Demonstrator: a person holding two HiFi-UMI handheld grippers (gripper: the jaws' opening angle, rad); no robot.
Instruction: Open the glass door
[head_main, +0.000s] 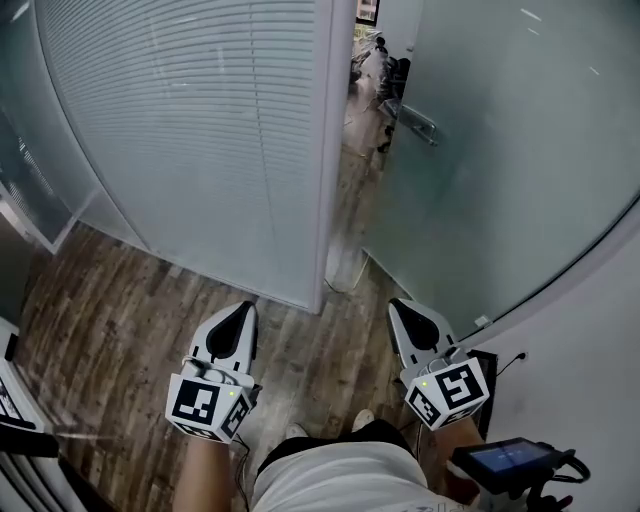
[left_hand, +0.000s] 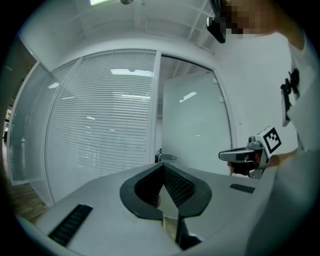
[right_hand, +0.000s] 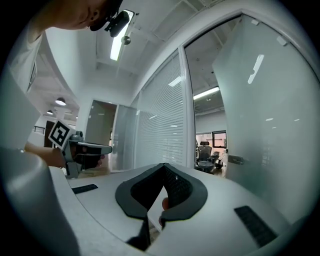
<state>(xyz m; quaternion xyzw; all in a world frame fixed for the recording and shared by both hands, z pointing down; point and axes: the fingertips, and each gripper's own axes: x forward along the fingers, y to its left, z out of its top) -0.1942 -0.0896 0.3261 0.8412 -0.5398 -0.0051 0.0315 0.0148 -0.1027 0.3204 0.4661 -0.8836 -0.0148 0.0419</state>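
While both grippers point level just ahead of the person, the left gripper (head_main: 240, 316) and right gripper (head_main: 405, 313) have their jaws clenched on nothing. Further ahead and rightward stands the glass door (head_main: 500, 160); its horizontal handle (head_main: 418, 123) is well apart and nearer the right gripper.

Glass door (head_main: 500, 180) stands right of the partition (head_main: 200, 130).

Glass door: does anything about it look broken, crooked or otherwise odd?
Nothing stands out. The glass door stands open beside its frame, unbroken, its handle in place, and the wood floor shows no spill.
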